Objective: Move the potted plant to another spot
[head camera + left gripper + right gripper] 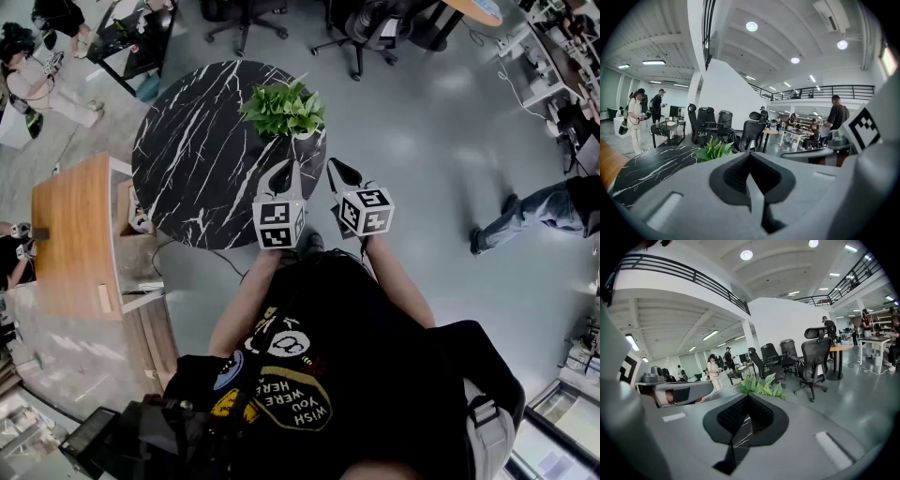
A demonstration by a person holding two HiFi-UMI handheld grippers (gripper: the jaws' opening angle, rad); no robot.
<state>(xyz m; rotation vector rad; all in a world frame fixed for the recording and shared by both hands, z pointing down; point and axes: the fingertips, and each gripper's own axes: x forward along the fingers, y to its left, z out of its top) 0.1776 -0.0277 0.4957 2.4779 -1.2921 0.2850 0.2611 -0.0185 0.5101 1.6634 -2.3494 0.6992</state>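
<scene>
Far left: brown wooden desk (70, 234), just beside round black white-veined marble surface (187, 159). On that surface, at its far right rim: green leafy potted plant (284, 110), upright in a pale pot, apart from both claws. Nearer, above surface's near right part: left claw (289, 171), closed, empty, tips aimed toward plant but short of it. Just right, at surface's rim: right claw (336, 169), closed too, gripping nothing. In left gripper view: jaws together, plant ahead, slightly left. In right gripper view: jaws together, marble visible through slot below tips, plant straight ahead. Further right: grey floor (422, 169), black office chairs (361, 28) at top, person's legs in jeans (525, 216) well apart from surface.
</scene>
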